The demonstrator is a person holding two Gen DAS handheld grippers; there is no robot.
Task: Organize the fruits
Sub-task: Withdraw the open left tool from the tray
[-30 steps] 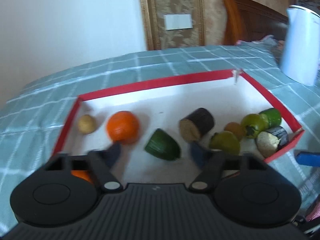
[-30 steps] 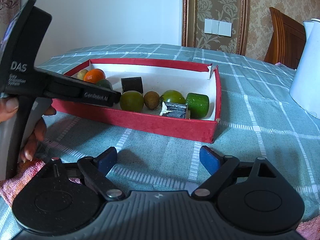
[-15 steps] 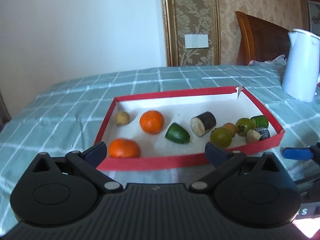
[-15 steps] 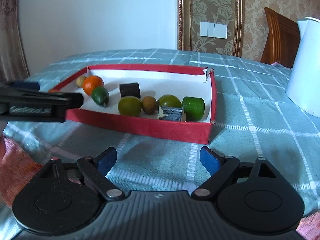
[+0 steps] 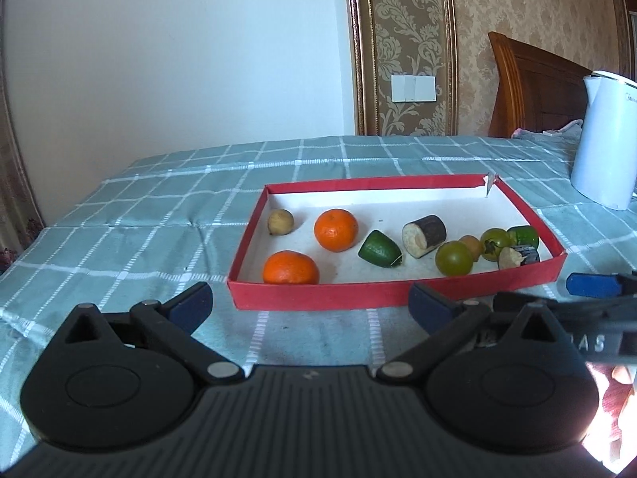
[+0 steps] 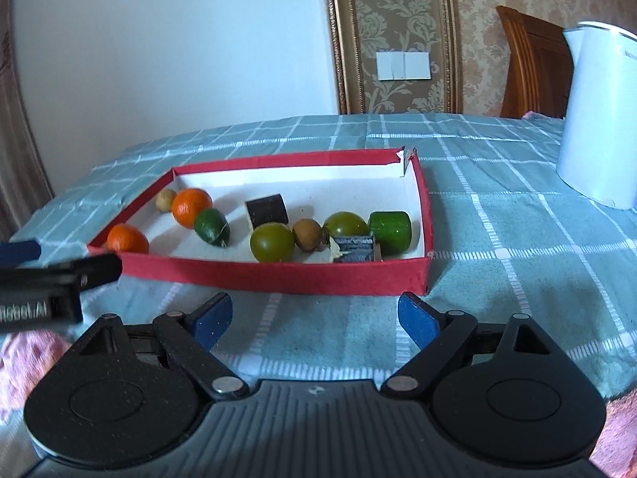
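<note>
A red tray (image 5: pixel 358 294) (image 6: pixel 278 277) with a white floor lies on the checked cloth. It holds two oranges (image 5: pixel 291 267) (image 5: pixel 335 230), a small tan fruit (image 5: pixel 280 222), a green wedge (image 5: pixel 379 247), a dark log piece (image 5: pixel 424 235), and a cluster of green and brown fruits (image 5: pixel 454 258) at its right end. My left gripper (image 5: pixel 310 306) is open and empty, just in front of the tray. My right gripper (image 6: pixel 314 318) is open and empty, in front of the tray's near right part.
A white kettle (image 5: pixel 605 139) (image 6: pixel 601 115) stands on the cloth to the right of the tray. A wooden chair back (image 5: pixel 533 87) is behind the table. A pink cloth (image 6: pixel 28 354) lies at the near edge.
My left gripper has drawn back out of the tray, open and empty; an orange now lies at the tray's near left. My right gripper has shifted slightly.
</note>
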